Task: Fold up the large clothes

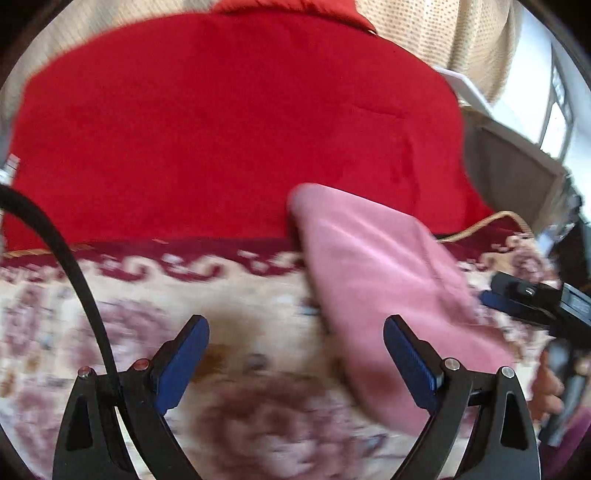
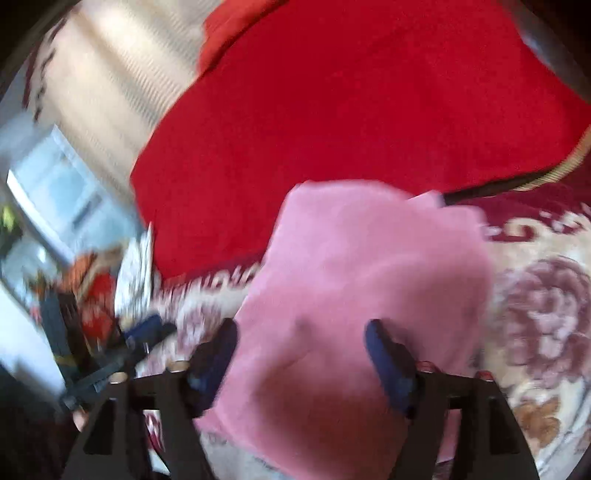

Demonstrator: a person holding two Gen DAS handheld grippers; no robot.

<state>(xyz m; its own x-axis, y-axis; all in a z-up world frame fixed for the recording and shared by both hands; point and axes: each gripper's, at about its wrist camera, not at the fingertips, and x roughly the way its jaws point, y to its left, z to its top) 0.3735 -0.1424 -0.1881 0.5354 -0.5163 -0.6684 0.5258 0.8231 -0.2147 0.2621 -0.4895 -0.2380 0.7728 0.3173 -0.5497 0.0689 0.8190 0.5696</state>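
A pink garment (image 1: pixel 384 273), folded into a long narrow bundle, lies on the floral carpet (image 1: pixel 184 295). In the left wrist view my left gripper (image 1: pixel 295 332) is open and empty, above the carpet, with the bundle's near end by its right finger. In the right wrist view the pink garment (image 2: pixel 362 266) lies between and beyond the spread blue fingers (image 2: pixel 388 358) of my right gripper (image 2: pixel 301 339), which is open and grips nothing. The right gripper (image 1: pixel 532 299) also shows at the right edge of the left wrist view. Both views are blurred.
A big red cloth (image 1: pixel 236 122) lies spread beyond the garment, over the carpet's dark red border (image 1: pixel 207 247). A cream dotted fabric (image 1: pixel 436 33) lies behind it. A grey box (image 1: pixel 509 166) stands at the right. The left gripper (image 2: pixel 147 328) shows in the right wrist view.
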